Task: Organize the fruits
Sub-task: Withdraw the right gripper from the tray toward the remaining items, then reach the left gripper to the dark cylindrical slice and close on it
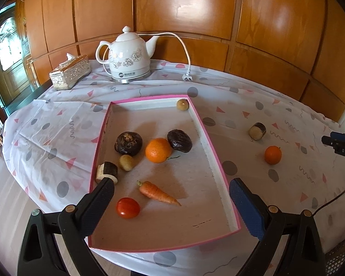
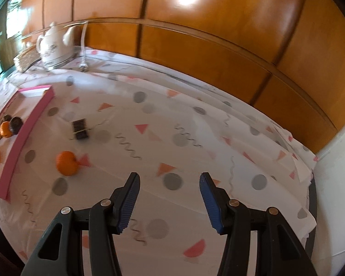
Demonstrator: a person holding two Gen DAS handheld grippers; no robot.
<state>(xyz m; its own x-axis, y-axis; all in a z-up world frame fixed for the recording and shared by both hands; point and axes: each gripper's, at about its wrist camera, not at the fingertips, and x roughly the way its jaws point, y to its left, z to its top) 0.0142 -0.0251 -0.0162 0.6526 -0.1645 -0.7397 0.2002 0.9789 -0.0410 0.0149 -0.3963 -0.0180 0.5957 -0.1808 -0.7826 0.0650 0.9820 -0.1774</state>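
Observation:
A pink-rimmed tray (image 1: 204, 135) holds an orange (image 1: 158, 150), two dark round fruits (image 1: 128, 143), a carrot (image 1: 158, 193), a tomato (image 1: 127, 207), a small brown fruit (image 1: 126, 162), a cut piece (image 1: 107, 172) and a small round fruit (image 1: 183, 104) in the far corner. My left gripper (image 1: 172, 197) hovers open over the tray's near end, nothing between its fingers. On the cloth right of the tray lie a second orange (image 1: 273, 155) (image 2: 67, 163) and a dark cut piece (image 1: 257, 131) (image 2: 80, 129). My right gripper (image 2: 170, 195) stands open over bare cloth, right of that orange.
A white electric kettle (image 1: 129, 56) with its cord and plug (image 1: 187, 77) and a tissue box (image 1: 70, 72) stand at the table's back. Wooden panels rise behind. The right gripper's tip (image 1: 340, 142) shows at the left wrist view's right edge. The table's edge (image 2: 310, 207) runs at right.

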